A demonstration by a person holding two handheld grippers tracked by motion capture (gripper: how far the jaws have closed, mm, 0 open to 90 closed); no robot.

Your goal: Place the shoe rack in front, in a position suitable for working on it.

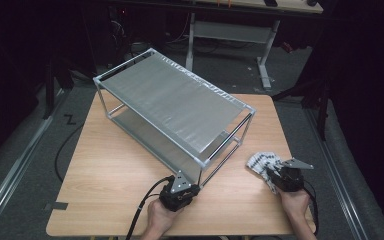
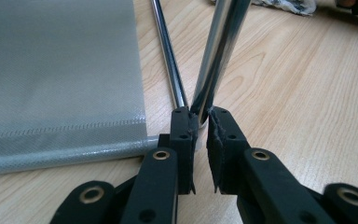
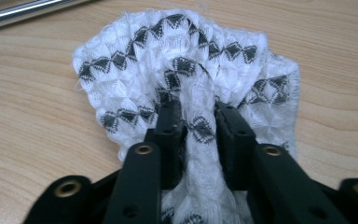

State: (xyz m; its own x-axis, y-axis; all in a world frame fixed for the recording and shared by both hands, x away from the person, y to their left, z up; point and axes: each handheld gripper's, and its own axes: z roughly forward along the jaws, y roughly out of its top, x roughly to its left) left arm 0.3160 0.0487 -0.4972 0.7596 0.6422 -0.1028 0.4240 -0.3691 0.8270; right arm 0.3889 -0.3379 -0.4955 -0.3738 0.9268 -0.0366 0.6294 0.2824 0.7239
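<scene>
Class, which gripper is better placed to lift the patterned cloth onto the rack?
Right. The right gripper already pinches the cloth; the left gripper is clamped on the rack's corner post, steadying it.

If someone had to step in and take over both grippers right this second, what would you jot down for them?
Left gripper: shut on the upright chrome post at the near corner of the two-shelf rack, low down by the table.
Right gripper: shut on a bunched fold of the white cloth with black diamonds, which lies on the table to the right of the rack, apart from it.
Done: rack steadied, cloth gripped.
Left: the cloth is not yet lifted; it probably goes onto one of the grey mesh shelves, both of which are bare. Keep hold of the post while moving it.
</scene>
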